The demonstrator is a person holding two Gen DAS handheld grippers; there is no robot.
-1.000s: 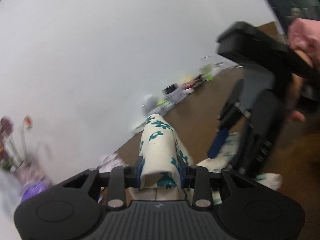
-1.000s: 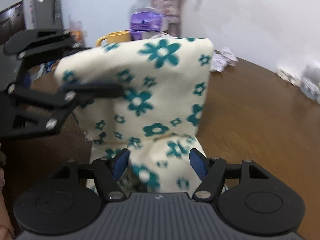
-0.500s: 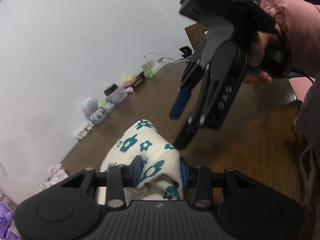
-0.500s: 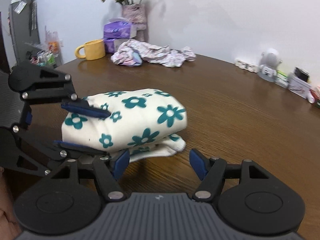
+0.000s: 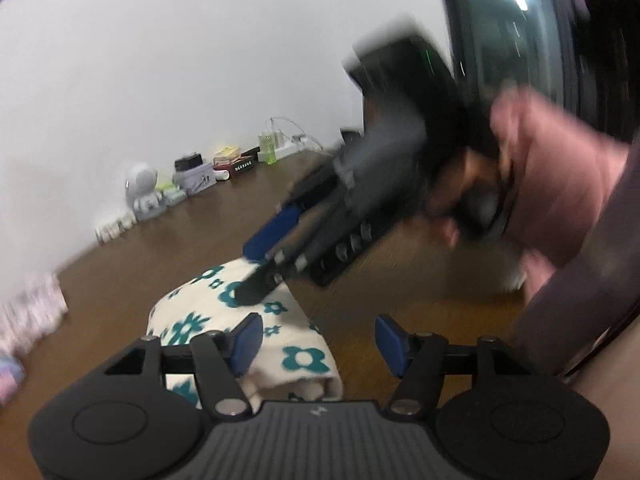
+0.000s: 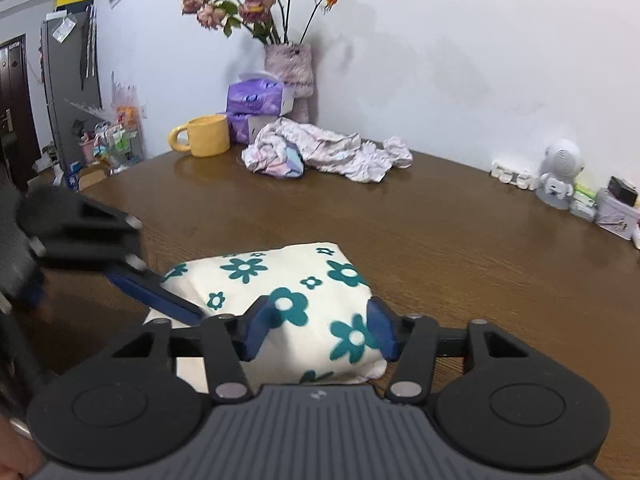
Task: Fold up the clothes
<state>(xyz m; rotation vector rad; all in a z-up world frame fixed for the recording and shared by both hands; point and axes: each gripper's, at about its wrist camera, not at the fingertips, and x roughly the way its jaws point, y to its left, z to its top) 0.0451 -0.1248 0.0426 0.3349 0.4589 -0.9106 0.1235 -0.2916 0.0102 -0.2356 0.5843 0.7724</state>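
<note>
**Floral garment released in folded state**

The cream garment [image 6: 288, 304] with teal flowers lies as a compact folded bundle on the worktop [image 6: 460, 240], near its front edge. Half a second ago the left hand-held gripper [image 5: 318, 340] clamped the bundle; its jaws now stand wide apart, holding nothing. The right hand-held gripper [image 6: 316, 326] is likewise open, straddling the bundle without grip. This item reads as folded. A crumpled pale garment [image 6: 328, 152] lies by the far edge.

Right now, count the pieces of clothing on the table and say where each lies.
2. The folded floral garment lies near the table's front edge, under both grippers; a crumpled pink garment lies at the back by the mug. The pink heap may hold more.
</note>
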